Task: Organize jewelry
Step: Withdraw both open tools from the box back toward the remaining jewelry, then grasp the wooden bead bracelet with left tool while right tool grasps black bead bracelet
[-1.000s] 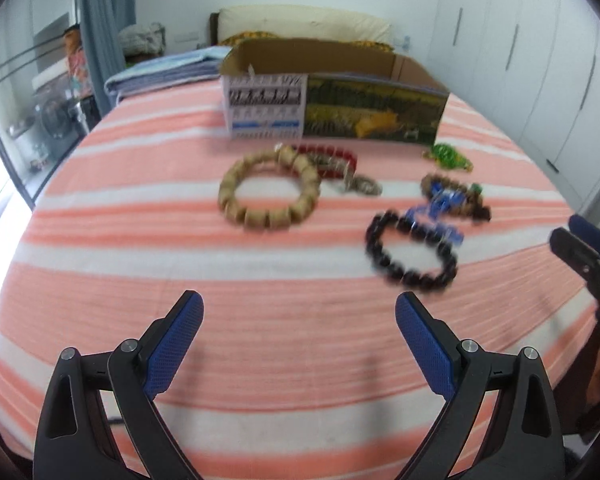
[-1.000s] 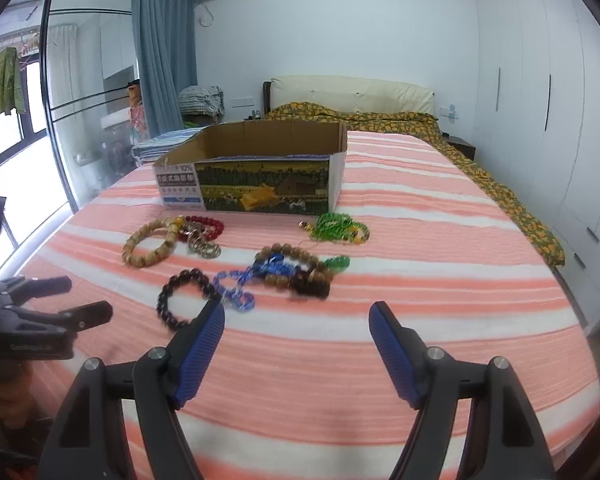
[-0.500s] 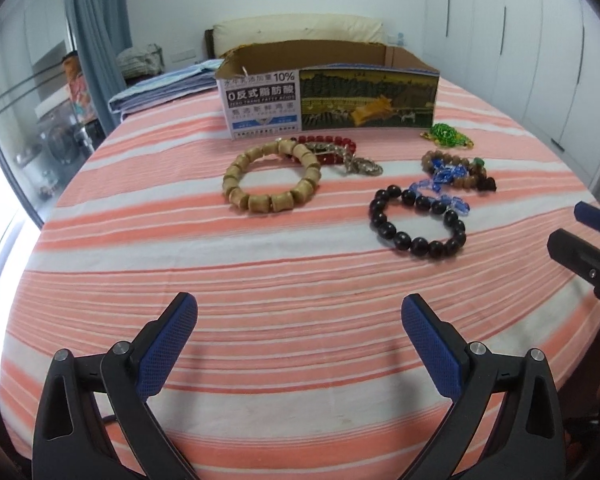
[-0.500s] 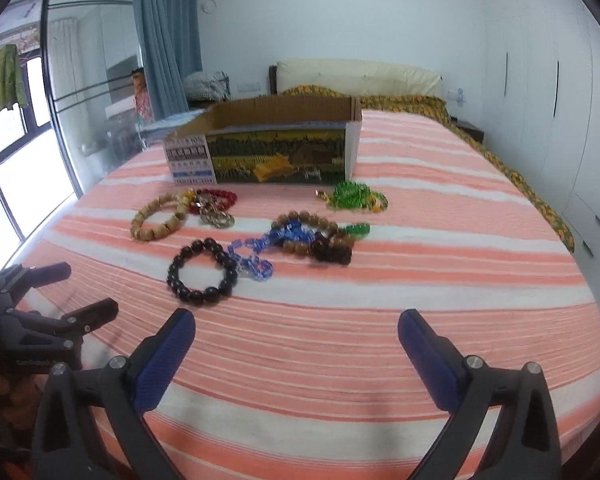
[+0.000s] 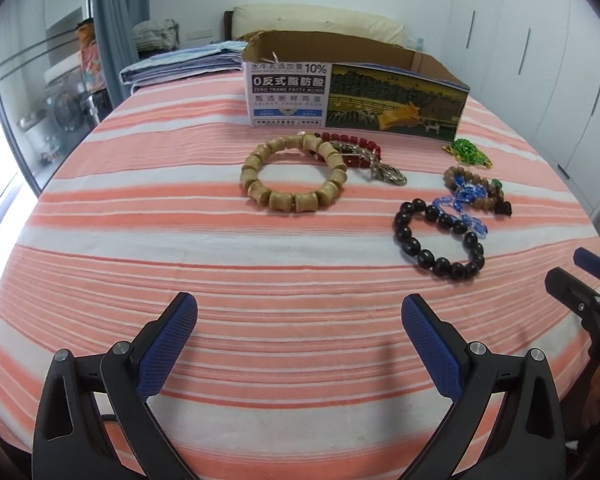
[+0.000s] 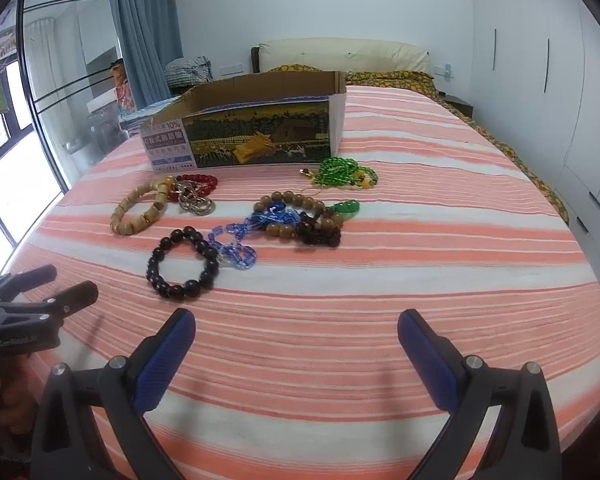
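Observation:
Several bracelets lie on a striped bedspread (image 5: 220, 272) before an open cardboard box (image 5: 356, 96). A tan wooden bracelet (image 5: 260, 196) lies left, with a red bead bracelet (image 5: 346, 140) and metal chain (image 5: 388, 172) behind it. A black bead bracelet (image 5: 410, 244) lies right, touching a blue crystal chain (image 5: 462, 200), a brown bead bracelet (image 5: 488, 192) and green beads (image 5: 466, 150). The same pieces show in the right wrist view: black (image 6: 156, 268), blue (image 6: 236, 250), tan (image 6: 130, 216), green (image 6: 340, 170). My left gripper (image 5: 300, 328) and right gripper (image 6: 296, 340) are open, empty, short of the jewelry.
Folded blue cloth (image 5: 180, 66) lies at the bed's far left. A pillow (image 5: 316, 26) and headboard stand behind the box. White wardrobes (image 5: 540, 60) line the right wall. A glass door (image 6: 32, 120) and curtain are to the left.
Both grippers have moved forward and lower toward the jewelry, which looks larger now. Both stay open. The jewelry has not moved.

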Available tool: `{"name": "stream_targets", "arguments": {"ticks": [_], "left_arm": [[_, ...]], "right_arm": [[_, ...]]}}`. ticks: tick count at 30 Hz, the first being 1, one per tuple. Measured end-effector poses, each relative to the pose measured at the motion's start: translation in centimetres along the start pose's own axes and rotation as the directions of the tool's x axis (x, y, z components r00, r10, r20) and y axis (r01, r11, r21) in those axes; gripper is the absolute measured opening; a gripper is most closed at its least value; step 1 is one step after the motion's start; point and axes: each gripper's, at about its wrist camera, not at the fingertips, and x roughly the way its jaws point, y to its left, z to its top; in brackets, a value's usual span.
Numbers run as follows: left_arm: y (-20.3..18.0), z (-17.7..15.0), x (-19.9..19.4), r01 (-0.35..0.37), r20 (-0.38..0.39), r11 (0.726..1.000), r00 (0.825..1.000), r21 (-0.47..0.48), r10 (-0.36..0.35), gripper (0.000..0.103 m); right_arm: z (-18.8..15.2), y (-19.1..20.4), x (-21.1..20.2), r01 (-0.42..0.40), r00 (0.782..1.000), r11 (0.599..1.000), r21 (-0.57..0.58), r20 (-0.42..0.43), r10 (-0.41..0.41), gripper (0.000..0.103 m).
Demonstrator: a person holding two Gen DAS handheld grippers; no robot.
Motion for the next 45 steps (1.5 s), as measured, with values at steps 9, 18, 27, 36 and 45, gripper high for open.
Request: {"name": "stream_targets", "arguments": {"ticks": [9, 18, 27, 36, 45], "left_arm": [[1.4, 1.3, 0.9, -0.029, -0.002, 0.999, 1.000, -0.034, 0.029, 0.102], [3.7, 4.5, 2.0, -0.066, 0.031, 0.996, 0.997, -0.063, 0.068, 0.102], [5.6, 7.3, 4.2, -0.085, 0.027, 0.996, 0.996, -0.041, 0.086, 0.102], [6.2, 9.3, 7.6, -0.095, -0.017, 0.995, 0.995, 0.001, 0.095, 0.102], [5.8, 9.6, 9.8, -0.112, -0.077, 0.993, 0.991, 0.036, 0.114, 0.102]], "right_arm": [[0.9, 1.4, 0.9, -0.063, 0.998, 0.998, -0.017, -0.015, 0.062, 0.103], [2.2, 3.4, 2.4, -0.117, 0.993, 0.993, -0.015, -0.034, 0.116, 0.092], [2.3, 4.4, 4.8, -0.126, 0.986, 0.992, 0.010, -0.105, 0.127, 0.063], [2.8, 5.6, 6.1, -0.106, 0.987, 0.994, -0.014, -0.122, 0.103, 0.055], [2.9, 5.9, 6.4, -0.082, 0.990, 0.996, -0.046, -0.118, 0.076, 0.055]]}}
